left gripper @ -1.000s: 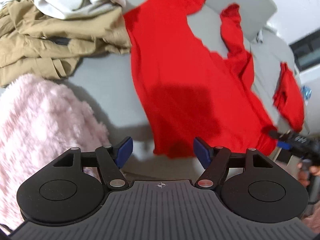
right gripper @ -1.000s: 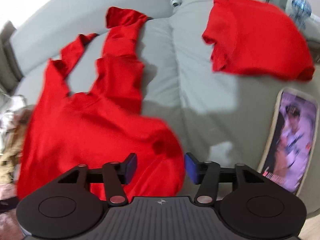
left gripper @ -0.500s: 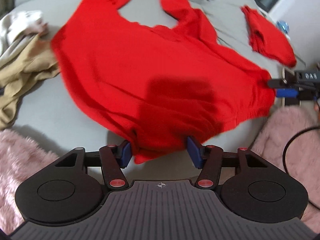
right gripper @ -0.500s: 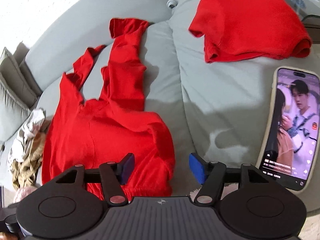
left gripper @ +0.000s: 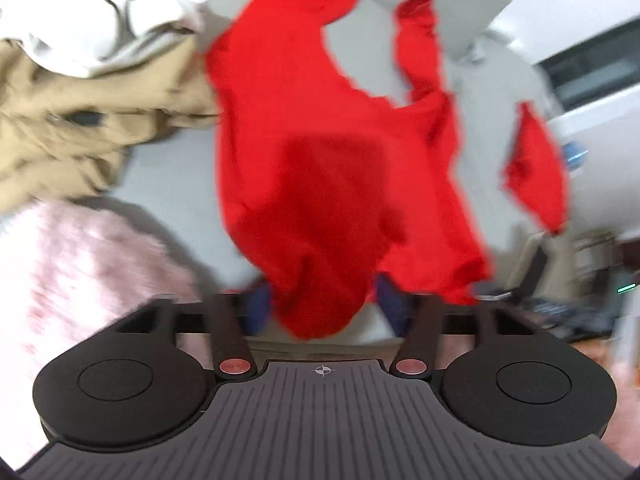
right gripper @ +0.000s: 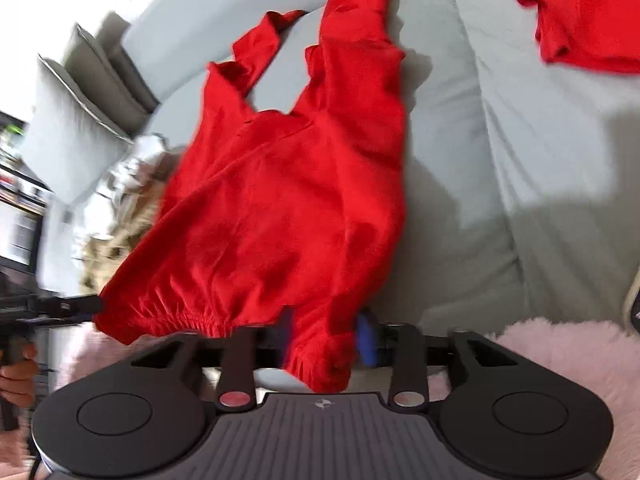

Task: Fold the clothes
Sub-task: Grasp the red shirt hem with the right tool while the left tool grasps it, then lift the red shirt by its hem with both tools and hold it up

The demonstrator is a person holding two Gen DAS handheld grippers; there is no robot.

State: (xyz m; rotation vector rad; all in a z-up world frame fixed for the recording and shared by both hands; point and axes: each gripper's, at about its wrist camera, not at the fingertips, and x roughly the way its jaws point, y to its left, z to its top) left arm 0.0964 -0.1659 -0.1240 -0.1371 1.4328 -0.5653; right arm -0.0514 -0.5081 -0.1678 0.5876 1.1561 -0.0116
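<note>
A pale grey sofa [right gripper: 520, 152] fills both views, and everything else is placed against it. The red top [right gripper: 288, 200] lies spread over its seat cushions, sleeves reaching up toward the backrest and the gathered hem pulled to the front edge. The left gripper [left gripper: 322, 310] has one hem corner bunched between its blue fingers [left gripper: 258, 308]; they stand fairly wide apart with cloth filling the gap, and blur keeps me from telling whether they press on it. The right gripper [right gripper: 326, 344] has the other hem corner between its fingers [right gripper: 366, 340], which sit close against the bunched fabric on both sides (a firm pinch, by the look of it).

On the seat beyond the top lies a folded red garment [right gripper: 580, 20], apart from it. At the sofa's other end, a heap of tan clothes [left gripper: 80, 120] with a white piece [left gripper: 100, 12] on top touches the top's edge. Grey cushions [right gripper: 76, 120] lean against the armrest there. A pink fluffy throw [left gripper: 80, 280] lies at the sofa's front edge. Past the sofa's far end there is a white wall and a dark screen [left gripper: 592, 68].
</note>
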